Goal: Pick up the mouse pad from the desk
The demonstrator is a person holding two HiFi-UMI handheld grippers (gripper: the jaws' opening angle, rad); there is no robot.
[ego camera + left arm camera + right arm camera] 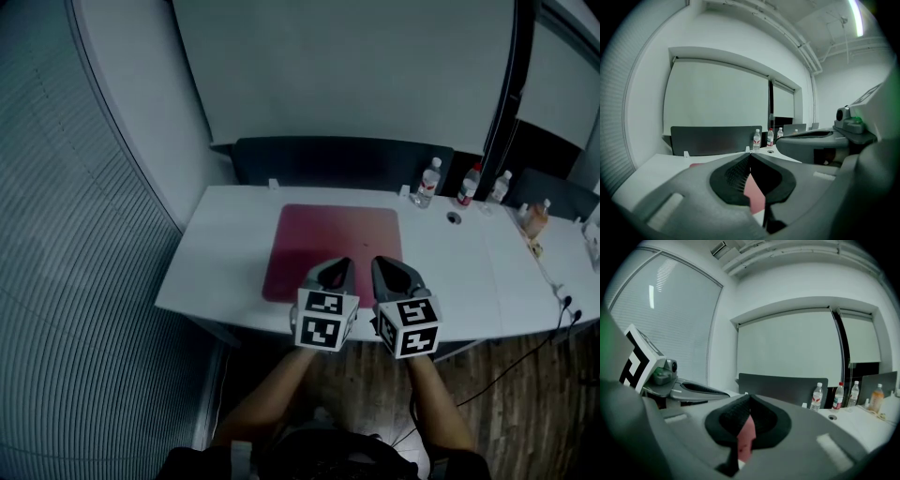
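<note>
Mouse pad point(328, 234) flat on the white desk point(220, 258), both tools closed and empty at its near edge.

In the head view we see the dark red pad at the centre of the frame, and the left gripper point(343, 263) and right gripper point(379, 262) sit side by side over its lower edge, tips pointing up the frame; three water bottles point(428, 182) stand at the upper right, well apart from the pad. In the left gripper view we find the jaws pressed together at their tips with nothing between them, a strip of red pad showing below through the gap, and the other tool at the right of the frame. In the right gripper view we see the same: jaws together, holding nothing, red pad below centre.
</note>
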